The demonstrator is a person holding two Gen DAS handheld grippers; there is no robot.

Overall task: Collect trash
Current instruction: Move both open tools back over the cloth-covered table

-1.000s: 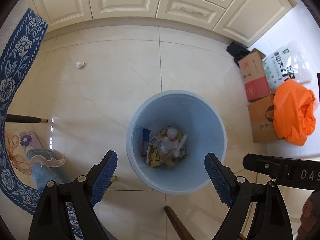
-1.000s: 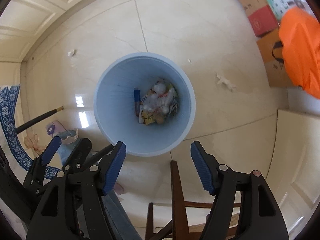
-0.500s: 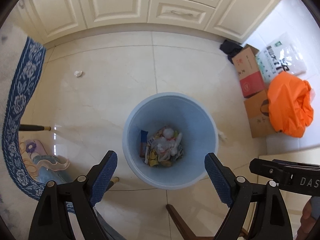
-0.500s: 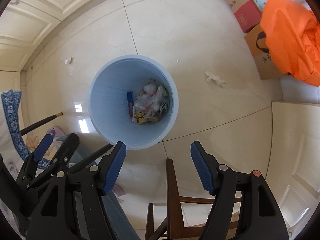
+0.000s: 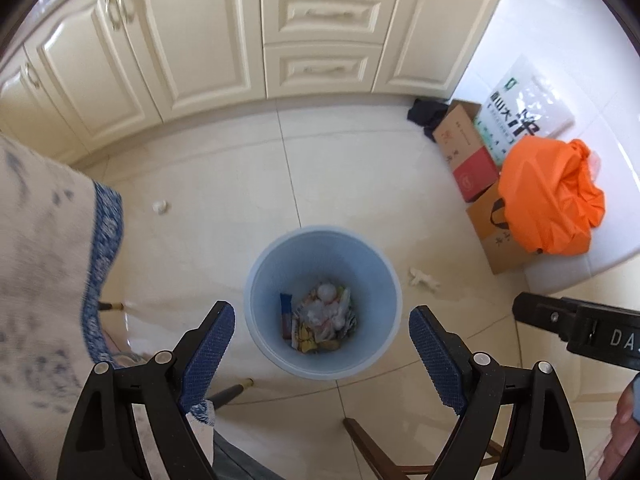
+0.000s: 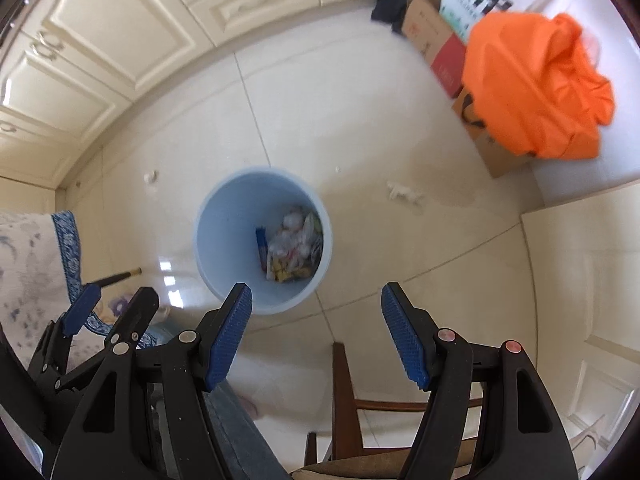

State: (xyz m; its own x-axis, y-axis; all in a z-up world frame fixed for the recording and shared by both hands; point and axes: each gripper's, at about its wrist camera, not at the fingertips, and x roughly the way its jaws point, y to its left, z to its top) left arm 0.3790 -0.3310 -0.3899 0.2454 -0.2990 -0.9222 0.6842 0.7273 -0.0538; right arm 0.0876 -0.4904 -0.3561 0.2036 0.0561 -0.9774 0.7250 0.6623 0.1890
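Observation:
A light blue bin (image 5: 256, 280) (image 6: 224, 216) stands on the tiled floor far below both grippers, with wrappers and crumpled paper (image 5: 322, 318) (image 6: 292, 246) at its bottom. My left gripper (image 5: 322, 350) hangs high above it, open and empty. My right gripper (image 6: 316, 330) is open too, with nothing between its blue pads; the left gripper (image 6: 116, 312) shows at its lower left. A crumpled white tissue (image 5: 422, 278) (image 6: 404, 192) lies on the floor right of the bin. A small paper ball (image 5: 160, 207) (image 6: 150, 177) lies to the bin's left.
Cream cabinets (image 5: 312, 28) line the far wall. Cardboard boxes (image 5: 466, 156), a printed sack (image 5: 520, 108) and an orange bag (image 5: 548, 196) (image 6: 532, 80) sit at the right. A blue-edged cloth (image 5: 44, 248) hangs at the left. A wooden chair (image 6: 344, 392) is below me.
Both grippers have risen, so the bin looks smaller and more cabinet front shows. The tissue right of the bin has come into the left wrist view. Jaw openings are unchanged.

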